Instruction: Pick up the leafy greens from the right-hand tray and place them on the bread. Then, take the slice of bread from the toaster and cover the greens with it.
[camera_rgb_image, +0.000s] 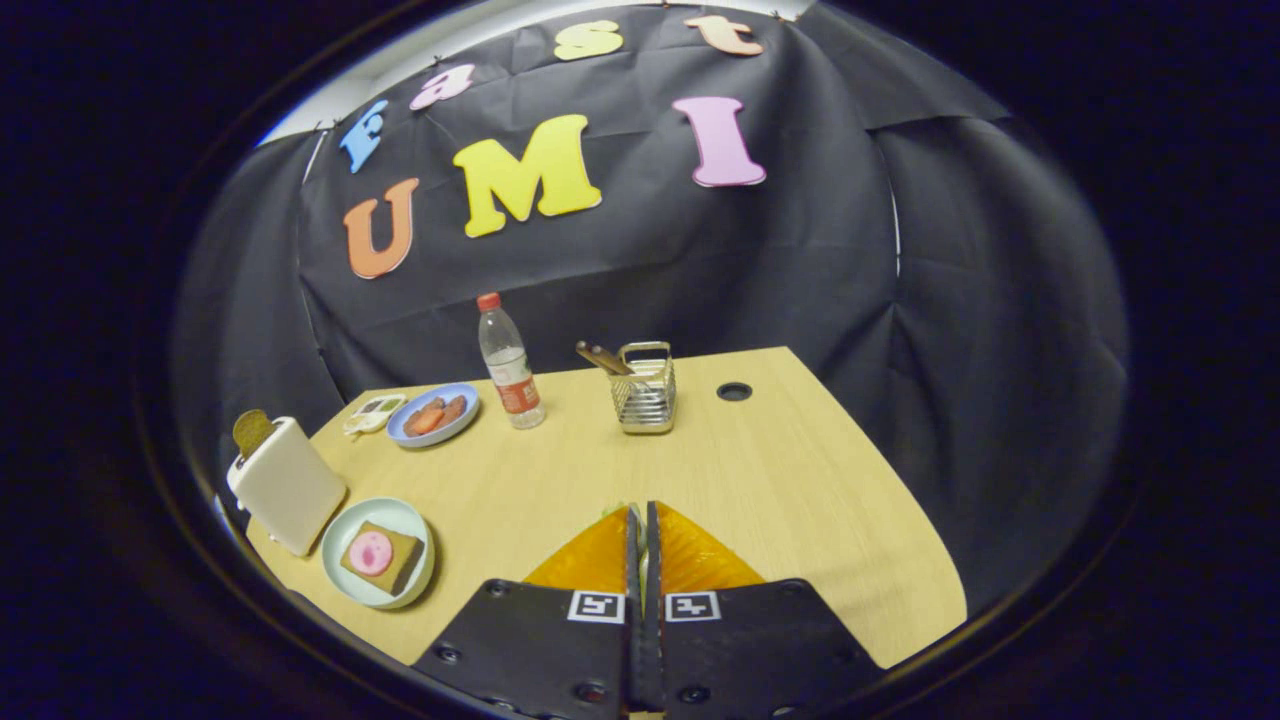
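Gripper view: the gripper (641, 515) has its fingers pressed nearly together, a sliver of leafy greens (612, 510) pinched at their tips, above a pale wood-grain table (800, 470). Left, bread (380, 556) on a round plate (345, 580) beside the boxy toaster (288, 485); farther, a wire basket (645, 395).

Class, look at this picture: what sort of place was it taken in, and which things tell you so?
Probably a staged kitchen-style demo booth: a wooden table against a black cloth wall, set with a toaster holding bread, plated food and a water bottle. The tongs are nearly closed.
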